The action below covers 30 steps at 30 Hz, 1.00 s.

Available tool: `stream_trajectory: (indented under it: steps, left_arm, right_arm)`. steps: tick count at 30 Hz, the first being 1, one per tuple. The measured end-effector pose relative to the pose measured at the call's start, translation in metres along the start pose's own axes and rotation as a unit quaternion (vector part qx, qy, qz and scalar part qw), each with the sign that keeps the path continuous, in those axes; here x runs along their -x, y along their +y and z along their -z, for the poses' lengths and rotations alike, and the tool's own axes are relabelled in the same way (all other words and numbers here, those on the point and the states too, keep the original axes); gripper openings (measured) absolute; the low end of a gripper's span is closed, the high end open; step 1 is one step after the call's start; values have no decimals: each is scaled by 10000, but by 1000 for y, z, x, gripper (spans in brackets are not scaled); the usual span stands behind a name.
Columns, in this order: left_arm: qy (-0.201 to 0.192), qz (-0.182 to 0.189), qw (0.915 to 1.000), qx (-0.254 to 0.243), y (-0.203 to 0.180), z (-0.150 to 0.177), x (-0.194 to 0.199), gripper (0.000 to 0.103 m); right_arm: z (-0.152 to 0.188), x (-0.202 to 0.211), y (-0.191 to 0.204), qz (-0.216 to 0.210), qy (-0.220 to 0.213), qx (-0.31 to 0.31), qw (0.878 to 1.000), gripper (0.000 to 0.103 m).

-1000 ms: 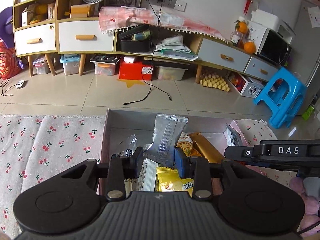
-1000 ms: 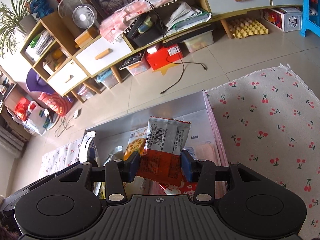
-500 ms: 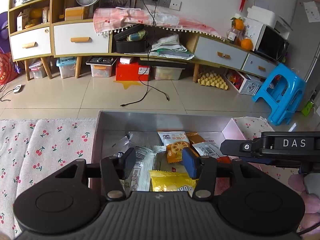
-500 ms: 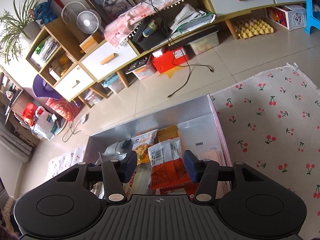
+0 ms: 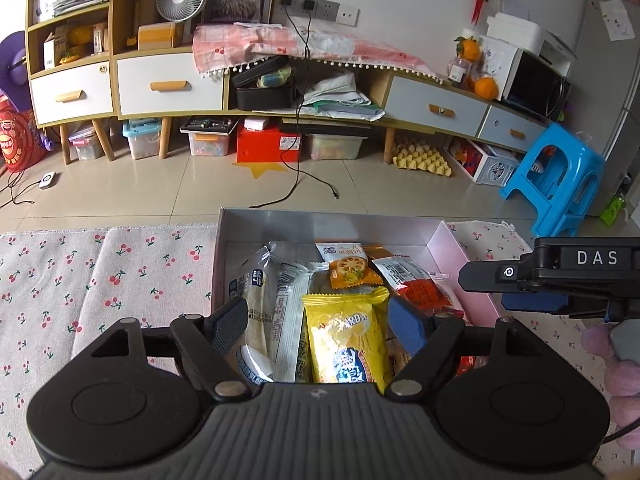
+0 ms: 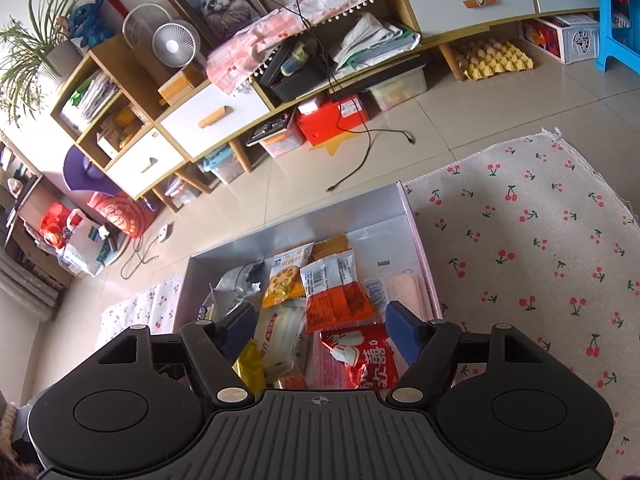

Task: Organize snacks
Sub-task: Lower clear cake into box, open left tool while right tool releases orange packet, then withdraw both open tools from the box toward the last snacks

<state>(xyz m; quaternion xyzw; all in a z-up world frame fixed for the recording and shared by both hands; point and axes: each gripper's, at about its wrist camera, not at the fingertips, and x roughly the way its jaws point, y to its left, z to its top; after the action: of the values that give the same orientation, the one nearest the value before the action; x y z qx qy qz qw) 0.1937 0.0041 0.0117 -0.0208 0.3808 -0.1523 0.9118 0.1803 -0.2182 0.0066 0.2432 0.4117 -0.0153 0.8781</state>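
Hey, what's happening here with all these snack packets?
A person is sorting snacks into a shallow box on a cherry-print cloth, with a gripper in each hand. Both the left gripper and the right gripper hang over the box with their jaws opening and nothing pressed between the pads. A yellow packet, an orange and white packet and a red packet lie loose in the box among other snacks.

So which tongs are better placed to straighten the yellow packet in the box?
Probably the left tongs: opening, empty, with the yellow packet directly between them. The right tongs sit over the red packet instead.
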Motion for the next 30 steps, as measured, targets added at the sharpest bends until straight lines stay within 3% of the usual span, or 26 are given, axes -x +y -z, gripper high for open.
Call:
stream_trajectory:
  steps: [9, 19, 25, 30]
  left_arm:
    - [195, -68, 9998, -18, 2, 16, 30, 90]
    - [483, -29, 9988, 66, 13, 44, 56, 99]
    - [674, -56, 9977, -58, 18, 68, 63, 101]
    - [547, -175, 9977, -362, 18, 87, 71, 102]
  right_arm:
    - [26, 35, 14, 155, 164, 274, 9994, 80]
    - [56, 57, 22, 201, 442, 528, 9974, 85]
    - [77, 72, 29, 157, 459, 1051, 9933, 90]
    - [98, 71, 24, 162, 481, 1511, 9872, 90]
